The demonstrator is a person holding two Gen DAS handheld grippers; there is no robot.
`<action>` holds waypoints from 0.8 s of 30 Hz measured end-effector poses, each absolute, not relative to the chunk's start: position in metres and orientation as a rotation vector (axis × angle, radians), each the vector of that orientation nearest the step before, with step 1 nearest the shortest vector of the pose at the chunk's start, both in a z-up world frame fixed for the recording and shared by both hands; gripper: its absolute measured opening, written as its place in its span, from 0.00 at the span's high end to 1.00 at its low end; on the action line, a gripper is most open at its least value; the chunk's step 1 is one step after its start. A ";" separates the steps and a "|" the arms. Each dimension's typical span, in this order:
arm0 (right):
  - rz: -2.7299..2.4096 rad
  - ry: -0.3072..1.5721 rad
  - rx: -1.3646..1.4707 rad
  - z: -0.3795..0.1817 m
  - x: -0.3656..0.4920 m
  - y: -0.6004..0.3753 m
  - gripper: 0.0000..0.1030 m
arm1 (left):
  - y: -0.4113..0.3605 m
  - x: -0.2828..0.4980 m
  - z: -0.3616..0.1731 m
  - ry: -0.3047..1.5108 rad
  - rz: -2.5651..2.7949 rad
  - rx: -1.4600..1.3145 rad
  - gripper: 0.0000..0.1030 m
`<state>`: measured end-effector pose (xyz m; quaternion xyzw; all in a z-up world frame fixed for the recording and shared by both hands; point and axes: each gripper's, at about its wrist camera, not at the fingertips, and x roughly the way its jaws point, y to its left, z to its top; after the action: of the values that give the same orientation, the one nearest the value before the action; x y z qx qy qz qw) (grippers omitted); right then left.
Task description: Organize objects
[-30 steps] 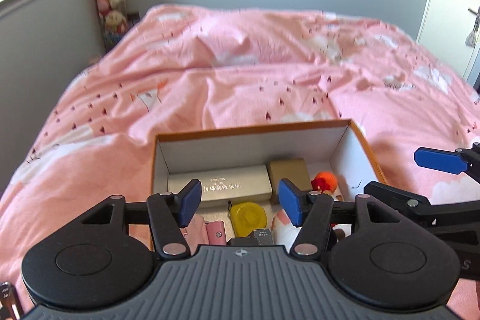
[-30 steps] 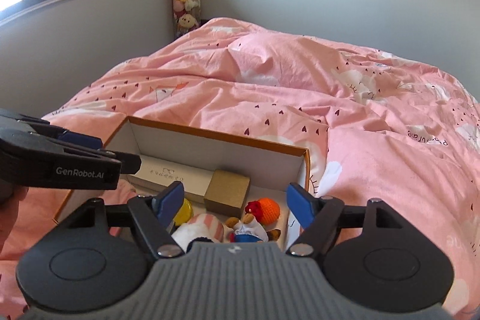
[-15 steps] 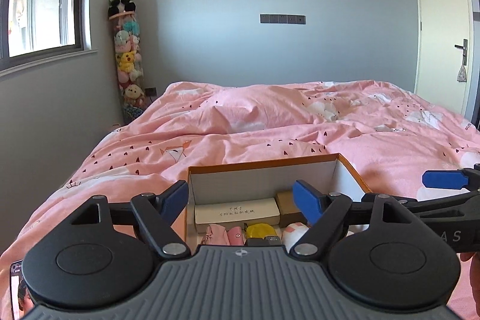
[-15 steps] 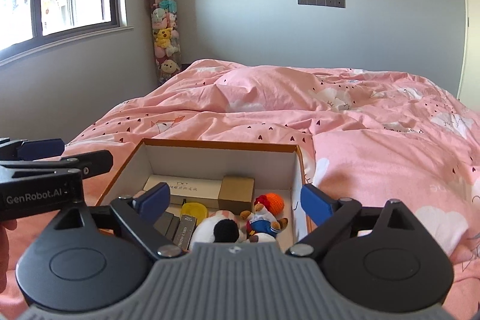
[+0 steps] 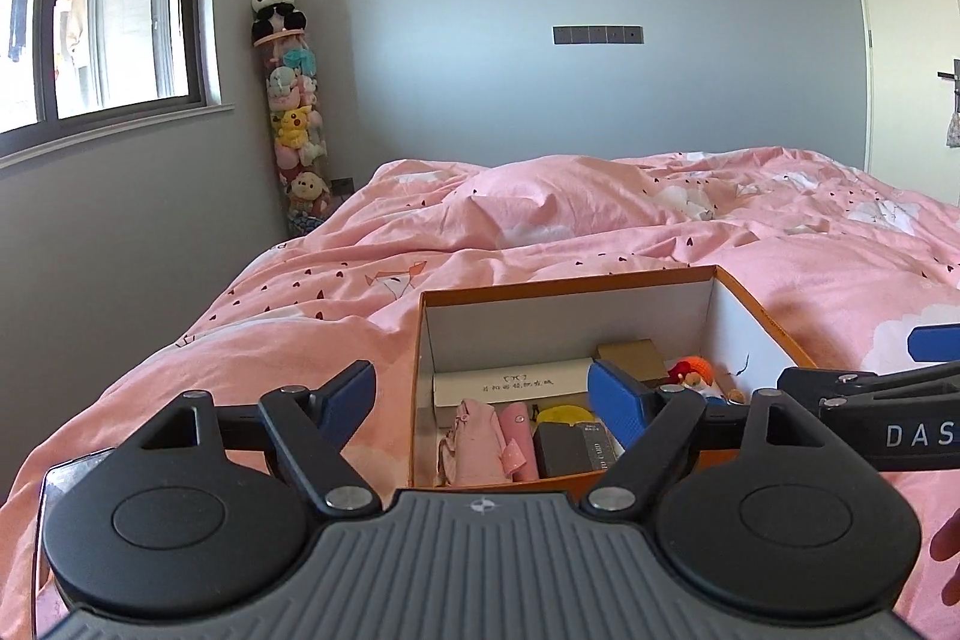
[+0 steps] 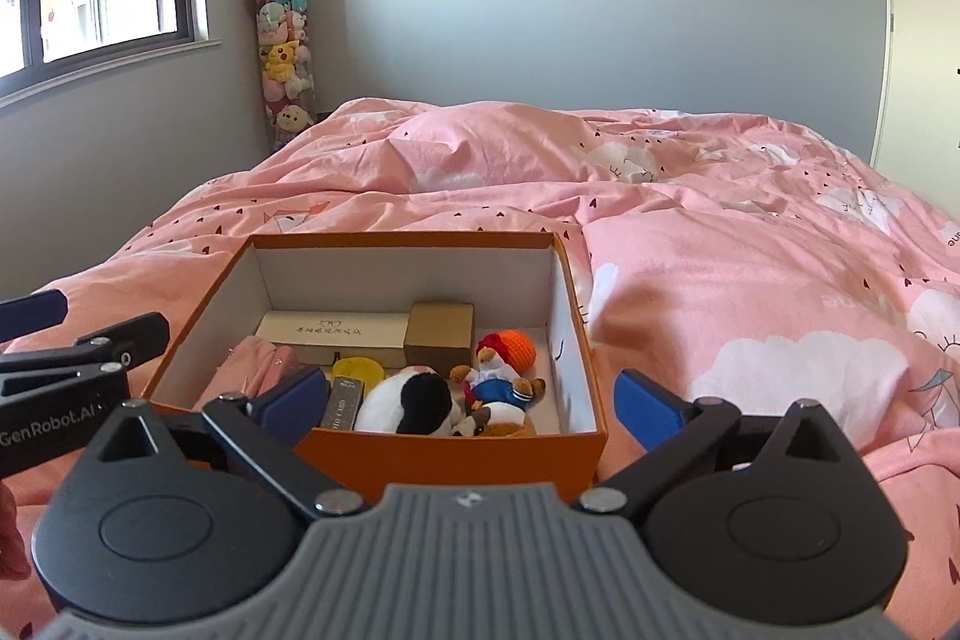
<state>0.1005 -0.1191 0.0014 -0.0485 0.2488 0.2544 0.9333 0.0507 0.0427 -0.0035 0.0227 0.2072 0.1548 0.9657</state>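
Note:
An open orange box (image 6: 402, 239) sits on the pink bed. Inside lie a long white box (image 6: 336, 328), a small brown box (image 6: 441, 334), a yellow round item (image 6: 360, 370), a black-and-white plush (image 6: 414, 397), a small doll with an orange hat (image 6: 501, 370), a pink pouch (image 6: 252, 367) and a dark flat case (image 6: 342, 403). My left gripper (image 5: 480, 394) is open at the near left corner of the box (image 5: 570, 280), holding nothing. My right gripper (image 6: 471, 397) hovers before the near wall, its jaws opening, with nothing between them.
The pink duvet (image 6: 750, 280) spreads wide to the right of and behind the box. A tall clear tube of plush toys (image 6: 282, 40) with a panda on top stands in the far left corner by the window (image 5: 90, 10). A door (image 5: 900, 40) is at far right.
Both grippers have drawn back from over the box and tilted up, so the room's walls show. Both pairs of jaws have spread wider. The items in the box lie as before.

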 end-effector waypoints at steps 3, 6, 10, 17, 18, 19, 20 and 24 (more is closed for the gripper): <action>0.544 0.527 -0.098 -0.004 0.100 -0.118 0.01 | 0.041 0.050 -0.009 0.416 0.302 0.075 0.09; 0.549 0.553 -0.099 -0.009 0.102 -0.115 0.01 | 0.042 0.051 -0.016 0.445 0.262 0.067 0.09; 0.536 0.595 -0.097 -0.015 0.107 -0.114 0.01 | 0.045 0.054 -0.026 0.485 0.259 0.026 0.09; 0.515 0.646 -0.087 -0.025 0.114 -0.115 0.01 | 0.047 0.056 -0.037 0.543 0.270 0.009 0.09; 0.513 0.656 -0.086 -0.027 0.115 -0.115 0.01 | 0.047 0.056 -0.038 0.545 0.274 0.009 0.10; 0.510 0.665 -0.086 -0.028 0.116 -0.114 0.01 | 0.047 0.056 -0.038 0.548 0.278 0.008 0.09; 0.508 0.669 -0.089 -0.030 0.116 -0.114 0.01 | 0.047 0.056 -0.038 0.551 0.281 0.007 0.09; 0.503 0.680 -0.098 -0.033 0.116 -0.114 0.01 | 0.047 0.057 -0.039 0.567 0.287 0.005 0.09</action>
<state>0.1161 -0.1135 -0.0332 -0.0473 0.3297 0.2439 0.9108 0.0571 0.0473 -0.0390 0.0023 0.2788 0.1410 0.9499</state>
